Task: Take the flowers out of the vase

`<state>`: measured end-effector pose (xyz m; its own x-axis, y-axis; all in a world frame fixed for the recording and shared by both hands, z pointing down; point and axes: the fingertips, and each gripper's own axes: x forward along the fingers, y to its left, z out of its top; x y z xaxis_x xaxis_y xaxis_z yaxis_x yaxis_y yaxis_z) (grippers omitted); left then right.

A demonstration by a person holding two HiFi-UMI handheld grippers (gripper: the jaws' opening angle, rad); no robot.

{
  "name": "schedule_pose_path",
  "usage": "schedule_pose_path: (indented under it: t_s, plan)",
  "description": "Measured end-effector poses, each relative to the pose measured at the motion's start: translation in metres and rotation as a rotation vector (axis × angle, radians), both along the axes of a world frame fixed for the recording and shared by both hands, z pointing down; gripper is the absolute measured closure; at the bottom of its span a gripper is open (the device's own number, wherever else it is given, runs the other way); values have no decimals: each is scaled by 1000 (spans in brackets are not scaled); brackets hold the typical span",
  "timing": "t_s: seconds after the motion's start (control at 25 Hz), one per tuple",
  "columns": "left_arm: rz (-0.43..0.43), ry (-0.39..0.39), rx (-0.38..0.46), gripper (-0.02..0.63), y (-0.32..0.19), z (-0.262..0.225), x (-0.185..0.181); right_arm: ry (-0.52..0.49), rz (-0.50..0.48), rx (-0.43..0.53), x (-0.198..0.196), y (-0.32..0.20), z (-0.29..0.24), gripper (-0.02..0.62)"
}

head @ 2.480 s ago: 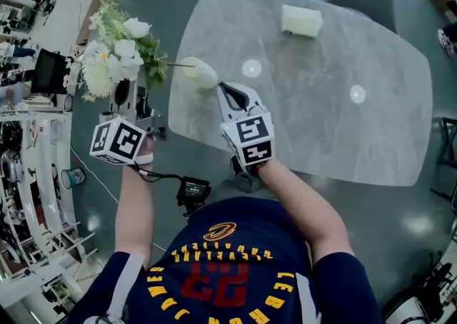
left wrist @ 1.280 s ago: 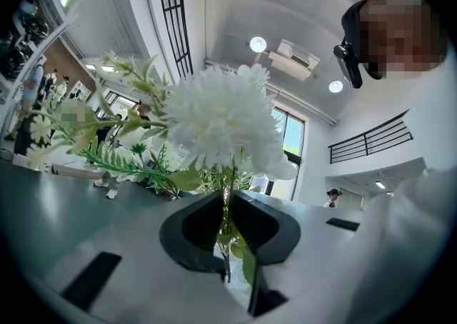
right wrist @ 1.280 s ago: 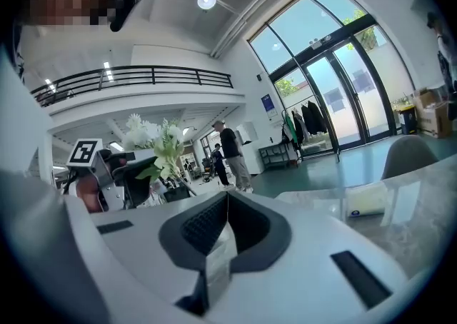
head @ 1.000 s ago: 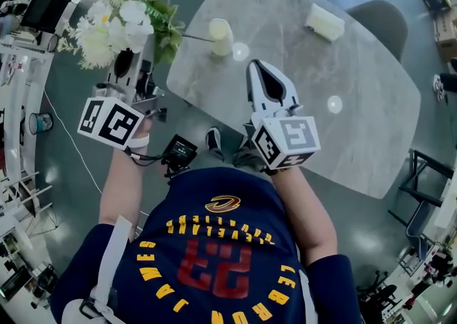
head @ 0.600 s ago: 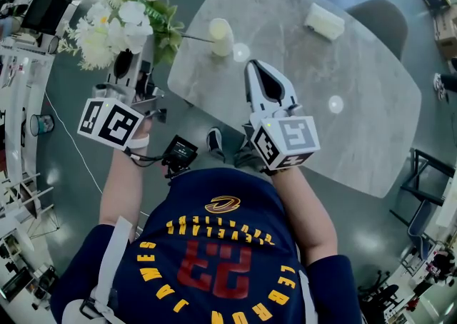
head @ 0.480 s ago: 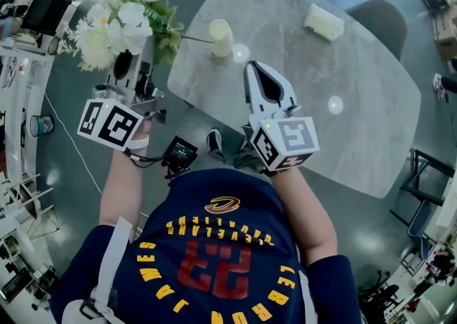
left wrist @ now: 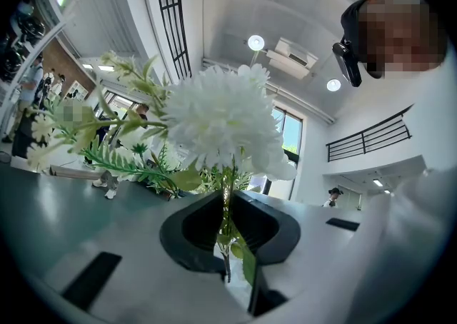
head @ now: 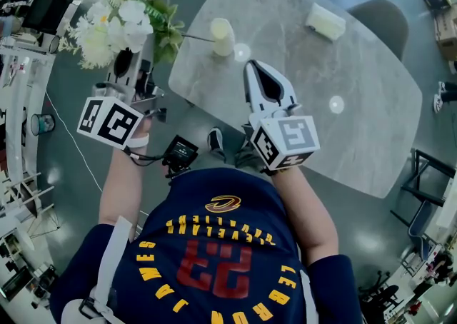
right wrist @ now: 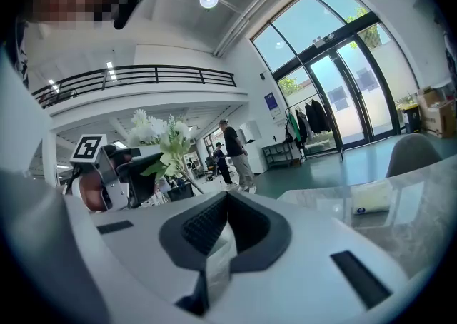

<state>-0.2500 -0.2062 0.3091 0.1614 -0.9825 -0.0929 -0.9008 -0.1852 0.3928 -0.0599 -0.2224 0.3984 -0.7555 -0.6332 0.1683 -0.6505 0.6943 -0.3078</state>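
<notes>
Left of the vase [head: 221, 36], the left gripper [left wrist: 227, 201] is clamped on the flowers [head: 121, 19]; the right gripper [head: 251, 67], near the vase, is closed, empty.

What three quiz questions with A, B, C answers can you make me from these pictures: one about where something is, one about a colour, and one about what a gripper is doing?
1. Where is the vase?
A. On the table
B. On the floor
C. In the right gripper

2. What colour are the flowers?
A. Red
B. White
C. Blue

3. What is the left gripper doing?
A. Open and empty
B. Shut on the flowers
C. Holding the vase

Answers:
1 A, it sits near the table's edge.
2 B, the blooms are white among green leaves.
3 B, its jaws are closed on them in the left gripper view.
</notes>
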Motion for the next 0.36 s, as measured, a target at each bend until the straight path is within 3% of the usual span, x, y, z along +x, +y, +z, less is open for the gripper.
schedule_pose_path:
  t_s: [0.36]
  plan:
    - [6, -2, 3, 558, 1, -1, 2, 4, -13, -2, -2, 4, 2, 588]
